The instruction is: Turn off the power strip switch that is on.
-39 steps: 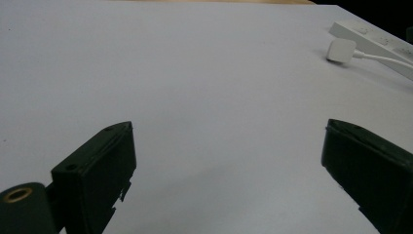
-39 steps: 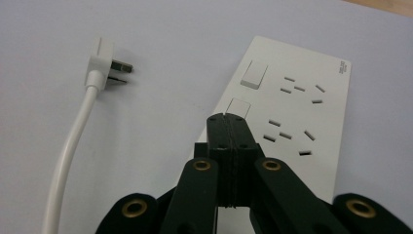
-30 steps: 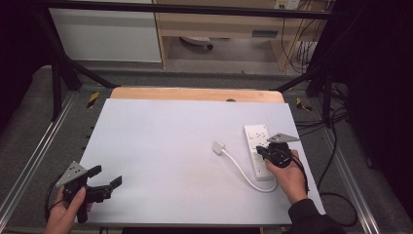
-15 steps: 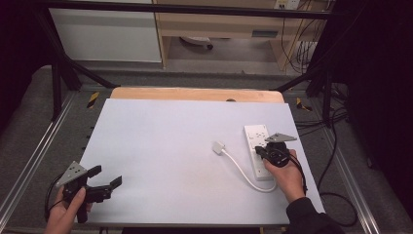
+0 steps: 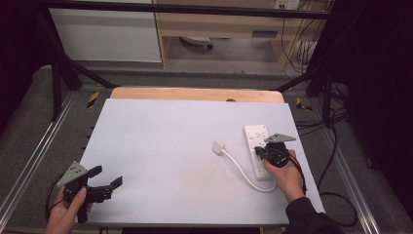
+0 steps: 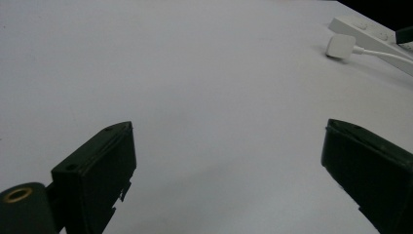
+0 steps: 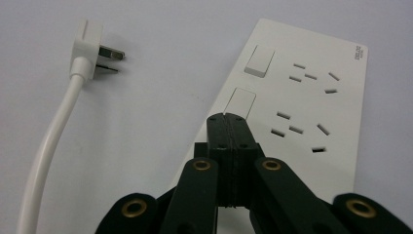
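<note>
The white table [image 5: 185, 146] carries a white power strip [image 5: 258, 146] near its right edge, its cord [image 5: 241, 170] looping to a plug [image 5: 218, 147] lying just left of it. The right gripper [image 7: 228, 119], jaws pressed together on nothing, rests over 1 of the strip's 2 rocker switches [image 7: 242, 103]. The left gripper [image 5: 107, 181] hangs spread at the near left corner, well apart, with bare tabletop between.

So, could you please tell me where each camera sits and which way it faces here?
High view: above the person's side, looking forward and down at the white table; both hands hold claws, left claw, right claw.
Left gripper view: rides the left claw, open, facing across the table.
Right gripper view: rides the right claw, shut, over the power strip.
All three views share the strip and its plug.
</note>
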A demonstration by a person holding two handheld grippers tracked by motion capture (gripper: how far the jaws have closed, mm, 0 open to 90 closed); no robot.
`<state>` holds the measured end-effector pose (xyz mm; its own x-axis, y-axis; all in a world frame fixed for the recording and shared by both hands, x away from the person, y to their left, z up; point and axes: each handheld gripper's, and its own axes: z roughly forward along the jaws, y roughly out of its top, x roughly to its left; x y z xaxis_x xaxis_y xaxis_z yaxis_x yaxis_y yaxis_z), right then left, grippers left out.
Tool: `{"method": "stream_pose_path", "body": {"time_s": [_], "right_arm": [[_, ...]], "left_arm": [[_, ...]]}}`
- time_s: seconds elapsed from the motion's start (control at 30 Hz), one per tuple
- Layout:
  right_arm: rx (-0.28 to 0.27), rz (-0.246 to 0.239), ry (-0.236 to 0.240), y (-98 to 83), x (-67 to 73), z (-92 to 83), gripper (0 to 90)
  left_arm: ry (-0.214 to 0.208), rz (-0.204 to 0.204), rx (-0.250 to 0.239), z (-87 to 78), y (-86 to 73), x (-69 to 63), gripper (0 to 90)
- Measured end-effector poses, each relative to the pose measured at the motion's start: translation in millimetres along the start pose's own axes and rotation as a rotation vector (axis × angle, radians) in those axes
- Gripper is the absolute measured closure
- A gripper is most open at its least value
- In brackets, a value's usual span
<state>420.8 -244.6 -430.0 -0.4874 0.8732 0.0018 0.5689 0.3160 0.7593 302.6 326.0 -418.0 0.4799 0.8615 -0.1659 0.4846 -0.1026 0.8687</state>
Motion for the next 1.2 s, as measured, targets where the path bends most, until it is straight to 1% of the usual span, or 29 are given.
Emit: {"method": "stream_pose_path", "body": {"time_s": [0.3,0.43,1.2], "right_arm": [[0.003,0.004,0.003,-0.1,0.6,-0.3,90.0],[0.004,-0.001,0.002,-0.3,0.9,-0.2,90.0],[-0.006,0.007,0.005,-1.1,1.5,0.4,90.0]], "left_arm": [[0.000,0.002,0.002,0.2,-0.1,-0.1,5.7],[0.000,0.003,0.001,0.2,-0.1,-0.1,5.7],[-0.001,0.005,0.002,0.5,-0.2,-0.5,5.7]]}}
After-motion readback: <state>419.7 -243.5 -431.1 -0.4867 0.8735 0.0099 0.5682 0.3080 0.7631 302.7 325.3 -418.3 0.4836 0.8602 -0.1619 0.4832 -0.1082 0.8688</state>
